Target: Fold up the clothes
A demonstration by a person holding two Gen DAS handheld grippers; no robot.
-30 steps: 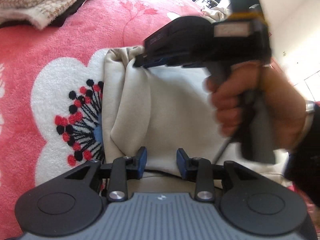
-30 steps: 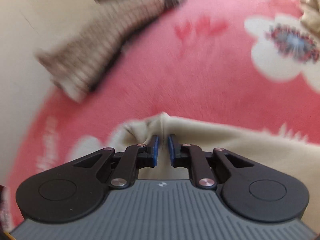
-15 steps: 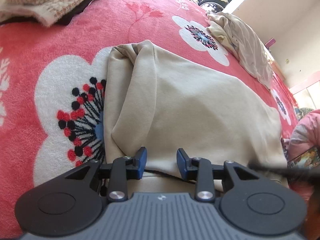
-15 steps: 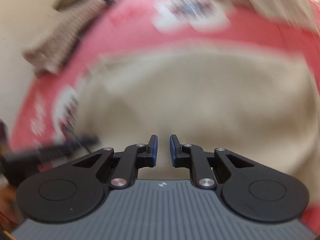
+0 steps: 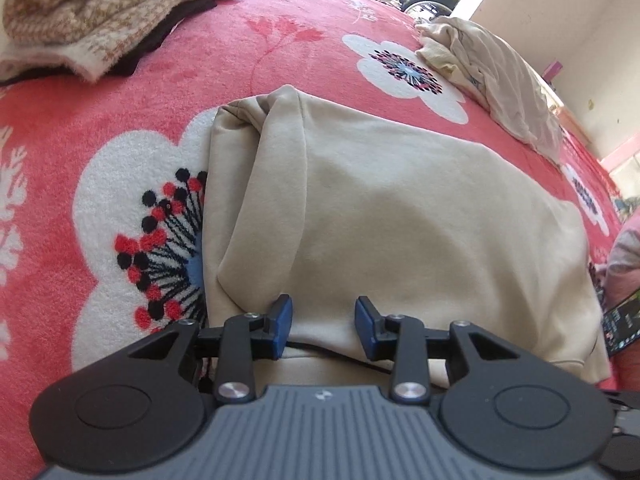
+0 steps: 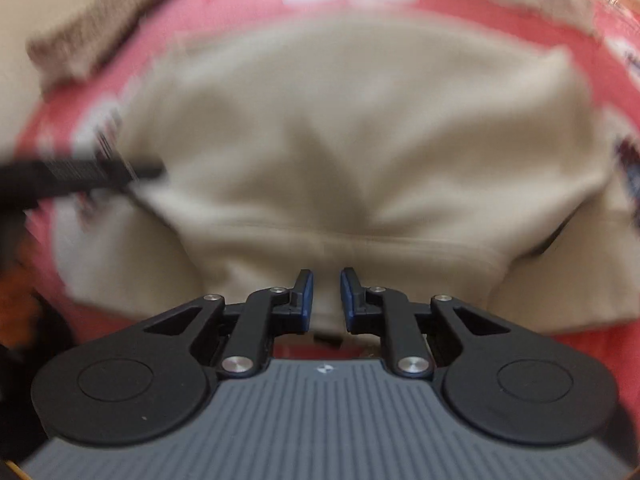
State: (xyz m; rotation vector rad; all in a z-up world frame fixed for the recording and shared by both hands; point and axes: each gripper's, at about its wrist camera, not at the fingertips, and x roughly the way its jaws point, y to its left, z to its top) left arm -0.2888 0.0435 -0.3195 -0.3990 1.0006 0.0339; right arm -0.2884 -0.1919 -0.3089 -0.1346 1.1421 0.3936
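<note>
A beige sweatshirt (image 5: 400, 220) lies folded on a pink floral blanket (image 5: 120, 100), with one sleeve (image 5: 272, 200) laid lengthwise along its left side. My left gripper (image 5: 322, 322) hovers over the garment's near hem. Its jaws are apart, and cloth shows below the gap rather than pinched in it. In the blurred right wrist view the same sweatshirt (image 6: 360, 120) fills the middle. My right gripper (image 6: 326, 296) stands over its near hem band with a narrow gap and nothing between the pads. The left gripper's dark body (image 6: 80, 172) shows at the left edge of that view.
A brown-and-cream knit sweater (image 5: 100, 12) lies piled at the blanket's far left. A crumpled cream garment (image 5: 500, 80) sits at the far right near a wall. A pink sleeve (image 5: 624, 260) shows at the right edge.
My right gripper let go of the sweatshirt's far corner and swung back to the near hem, leaving the left wrist view. The left gripper stayed where it was.
</note>
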